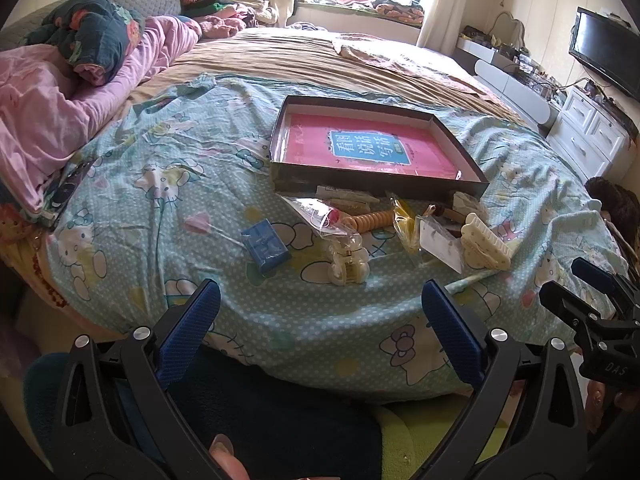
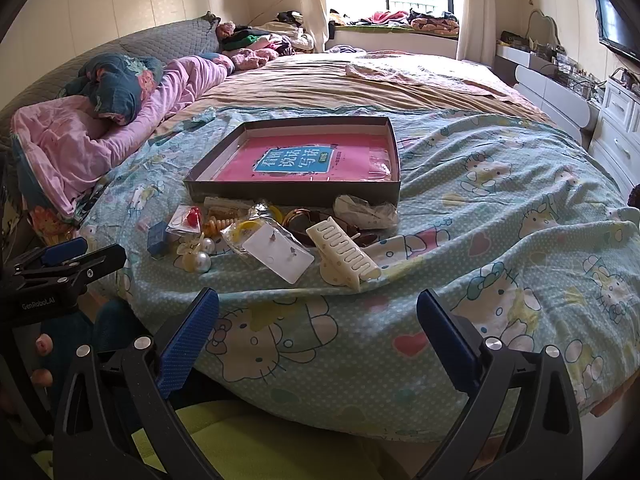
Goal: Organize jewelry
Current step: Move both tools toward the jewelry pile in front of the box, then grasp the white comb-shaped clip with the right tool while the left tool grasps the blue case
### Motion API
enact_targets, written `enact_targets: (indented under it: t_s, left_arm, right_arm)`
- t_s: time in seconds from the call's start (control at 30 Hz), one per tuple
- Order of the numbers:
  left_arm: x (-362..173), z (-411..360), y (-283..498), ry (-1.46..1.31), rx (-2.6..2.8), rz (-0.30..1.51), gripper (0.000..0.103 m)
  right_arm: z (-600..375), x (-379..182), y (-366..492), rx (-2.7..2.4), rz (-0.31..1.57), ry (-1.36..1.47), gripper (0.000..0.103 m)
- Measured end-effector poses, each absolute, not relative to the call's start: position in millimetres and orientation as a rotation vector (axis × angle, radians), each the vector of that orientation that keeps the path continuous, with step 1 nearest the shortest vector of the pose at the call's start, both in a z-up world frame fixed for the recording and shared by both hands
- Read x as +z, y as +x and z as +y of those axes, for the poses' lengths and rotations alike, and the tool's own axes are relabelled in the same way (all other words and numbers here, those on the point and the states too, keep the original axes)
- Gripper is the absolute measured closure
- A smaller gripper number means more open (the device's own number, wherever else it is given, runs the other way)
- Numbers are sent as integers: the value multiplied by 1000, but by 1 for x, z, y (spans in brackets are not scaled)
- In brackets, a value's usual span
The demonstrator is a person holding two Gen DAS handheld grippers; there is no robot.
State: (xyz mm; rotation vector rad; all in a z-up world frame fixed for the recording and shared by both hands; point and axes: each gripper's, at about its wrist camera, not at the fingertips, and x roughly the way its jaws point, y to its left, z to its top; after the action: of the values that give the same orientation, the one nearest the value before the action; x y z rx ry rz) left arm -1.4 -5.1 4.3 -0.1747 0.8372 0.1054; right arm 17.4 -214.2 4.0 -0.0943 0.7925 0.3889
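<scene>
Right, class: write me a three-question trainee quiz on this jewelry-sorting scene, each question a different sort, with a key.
1. True or false: the left gripper is shut on the blue box.
2. Multiple choice: what lies inside the dark tray? A) a pink book B) pearls C) a phone
3. Fill in: the cream hair claw lies on the ____ sheet, outside the tray.

Key: 1 false, both the left gripper and right gripper are open and hold nothing. 2 A, the pink book. 3 Hello Kitty.
</scene>
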Motion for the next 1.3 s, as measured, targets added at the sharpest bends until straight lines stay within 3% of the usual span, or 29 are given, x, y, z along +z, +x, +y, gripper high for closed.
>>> enact_targets:
  t_s: [0.83, 1.3]
  left_arm:
    - [-3, 18, 11, -194, 186, 852, 9]
    - [-42, 57, 32, -226, 271, 951, 9]
  right_arm:
    - [-192, 3, 35, 469, 796, -109, 4]
    - [-181, -9, 71, 480, 817, -129, 4]
